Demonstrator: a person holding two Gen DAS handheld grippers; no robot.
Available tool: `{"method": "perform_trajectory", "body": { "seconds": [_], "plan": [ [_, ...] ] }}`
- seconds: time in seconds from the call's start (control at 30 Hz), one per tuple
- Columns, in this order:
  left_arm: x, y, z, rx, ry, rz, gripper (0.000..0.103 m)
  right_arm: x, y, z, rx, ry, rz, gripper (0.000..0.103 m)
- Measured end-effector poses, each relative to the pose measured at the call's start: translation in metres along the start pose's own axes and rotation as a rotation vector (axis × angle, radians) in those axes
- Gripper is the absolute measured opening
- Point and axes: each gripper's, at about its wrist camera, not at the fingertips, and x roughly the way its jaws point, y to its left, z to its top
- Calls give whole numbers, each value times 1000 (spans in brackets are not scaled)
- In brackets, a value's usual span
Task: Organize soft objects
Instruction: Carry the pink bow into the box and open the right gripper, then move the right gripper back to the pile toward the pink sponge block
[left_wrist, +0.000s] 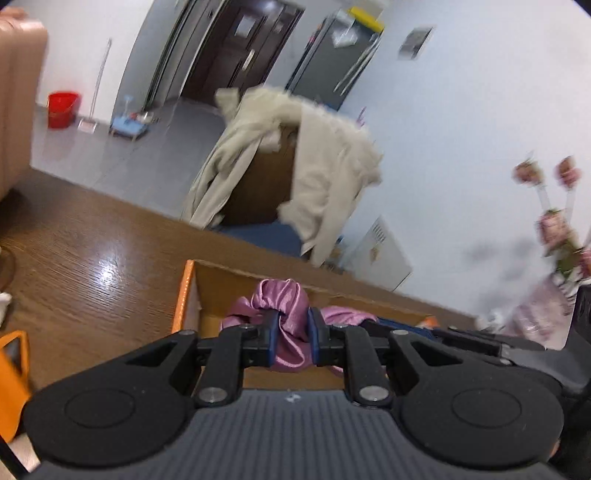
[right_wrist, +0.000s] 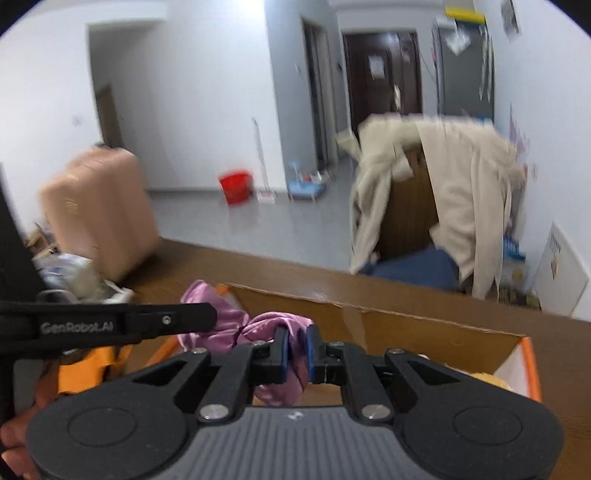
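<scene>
A brown wooden table (left_wrist: 92, 251) fills the foreground of a white-walled room, with a cream coat (left_wrist: 325, 170) draped over a chair beyond the table's far edge. On the table sits an open cardboard box (left_wrist: 221, 284) with orange trim, and everything of note gathers at it. Above the box's open top, the left gripper (left_wrist: 291, 332) pinches a bunched fold of shiny pink satin cloth (left_wrist: 284, 302), its blue-padded fingers (left_wrist: 273, 339) pressed against the fabric from either side. The right gripper (right_wrist: 297, 349) is closed on another fold of the same cloth (right_wrist: 273, 323), which hangs below its fingers toward the box's interior (right_wrist: 369, 332). Part of the cloth trails over the box's left rim. In the right wrist view the left gripper's black arm (right_wrist: 147, 321) crosses just left of the box. A pink suitcase (right_wrist: 103, 206) stands past the table's left end, and a red bucket (right_wrist: 235, 184) rests on the grey floor farther back.
</scene>
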Motion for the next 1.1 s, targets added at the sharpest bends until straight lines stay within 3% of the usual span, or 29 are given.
{"method": "perform_trajectory", "body": {
  "seconds": [0.1, 0.17, 0.23, 0.3, 0.5, 0.7, 0.8, 1.0, 1.1],
  "plan": [
    [30, 7, 4, -8, 32, 65, 20, 50, -10, -1, 24, 44, -32, 12],
    [42, 7, 3, 38, 72, 84, 23, 65, -13, -9, 41, 42, -62, 17],
    [41, 7, 1, 50, 59, 96, 32, 76, -16, -12, 65, 63, -75, 44],
    [36, 8, 1, 52, 50, 89, 40, 76, -22, -12, 98, 64, -59, 48],
    [10, -2, 4, 75, 28, 107, 43, 47, -22, -5, 96, 15, -68, 54],
    [-49, -26, 6, 154, -38, 138, 58, -23, -15, 9, 61, -33, -85, 58],
    [-91, -35, -1, 186, -78, 155, 67, -75, -13, 5, 18, -67, -103, 67],
    [-181, -54, -45, 287, -182, 182, 86, -192, -18, -27, -40, -157, -141, 86],
    [-223, -63, -78, 320, -242, 189, 97, -242, -16, -57, -69, -201, -142, 87]
  ]
}}
